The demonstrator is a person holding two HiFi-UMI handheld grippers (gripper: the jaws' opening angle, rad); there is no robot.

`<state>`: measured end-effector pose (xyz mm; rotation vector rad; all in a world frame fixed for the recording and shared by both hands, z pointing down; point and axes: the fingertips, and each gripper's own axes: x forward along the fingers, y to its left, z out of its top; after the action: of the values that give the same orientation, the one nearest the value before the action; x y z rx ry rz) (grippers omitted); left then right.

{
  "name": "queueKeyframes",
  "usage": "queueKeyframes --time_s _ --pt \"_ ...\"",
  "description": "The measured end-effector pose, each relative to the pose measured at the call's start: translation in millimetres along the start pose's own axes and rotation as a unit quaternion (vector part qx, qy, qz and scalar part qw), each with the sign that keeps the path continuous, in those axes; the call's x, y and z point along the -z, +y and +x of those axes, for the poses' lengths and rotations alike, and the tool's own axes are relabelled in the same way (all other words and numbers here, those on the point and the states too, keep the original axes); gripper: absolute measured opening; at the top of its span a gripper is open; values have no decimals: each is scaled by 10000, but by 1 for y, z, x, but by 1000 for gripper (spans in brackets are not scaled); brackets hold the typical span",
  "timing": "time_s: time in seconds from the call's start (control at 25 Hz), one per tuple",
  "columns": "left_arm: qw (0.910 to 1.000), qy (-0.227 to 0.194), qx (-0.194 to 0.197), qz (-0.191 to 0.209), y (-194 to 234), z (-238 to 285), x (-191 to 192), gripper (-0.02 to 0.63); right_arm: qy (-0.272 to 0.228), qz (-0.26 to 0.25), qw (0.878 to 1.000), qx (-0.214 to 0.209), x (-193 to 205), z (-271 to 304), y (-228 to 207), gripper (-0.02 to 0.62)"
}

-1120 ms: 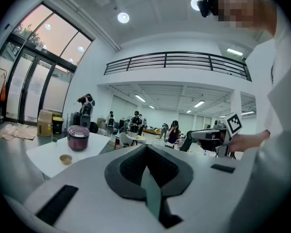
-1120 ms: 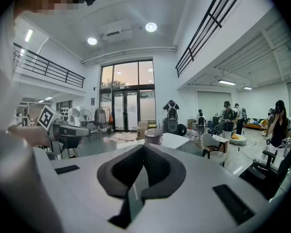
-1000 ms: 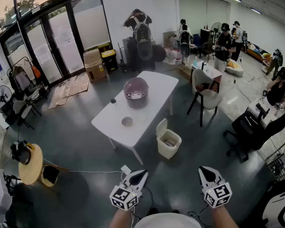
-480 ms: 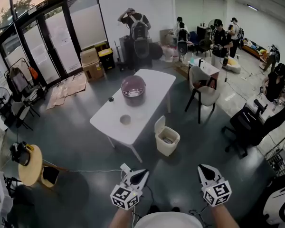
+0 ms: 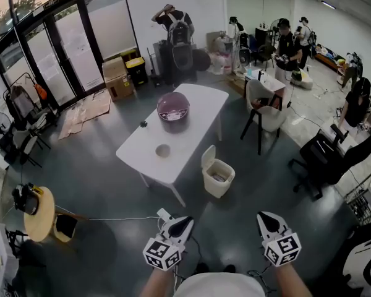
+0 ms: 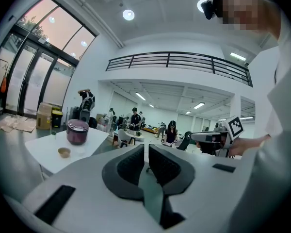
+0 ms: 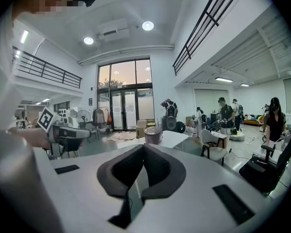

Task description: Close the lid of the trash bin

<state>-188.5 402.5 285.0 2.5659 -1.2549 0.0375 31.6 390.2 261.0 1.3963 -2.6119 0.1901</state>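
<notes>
Standing on the floor well ahead of both tools, the trash bin [image 5: 219, 178] has its lid [image 5: 208, 159] up. The left tool [image 5: 182, 223] has just been opening a crack, with nothing inside. The right tool [image 5: 263, 219] is squeezed together, empty.

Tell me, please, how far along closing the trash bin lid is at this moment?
Nothing is done yet: the trash bin beside the white table has its lid standing open. In hand: nothing; the left hand-held gripper, whose jaws have just been opening a crack, and the right hand-held gripper, jaws together, are empty and well short of the bin. Left: approach and push the lid down.
</notes>
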Motion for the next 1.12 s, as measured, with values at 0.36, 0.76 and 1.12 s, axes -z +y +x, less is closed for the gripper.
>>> queueKeyframes --time_s 0.36,0.76,1.12 --pt "9999 30 9 -128 25 -9 5 101 84 -15 10000 -7 3 18 17 12" --pt "9997 162 140 -69 45 -23 11 149 206 -53 9997 140 7 30 40 12" --pt "9994 257 183 -124 55 -20 20 149 353 8 9990 276 18 33 41 12"
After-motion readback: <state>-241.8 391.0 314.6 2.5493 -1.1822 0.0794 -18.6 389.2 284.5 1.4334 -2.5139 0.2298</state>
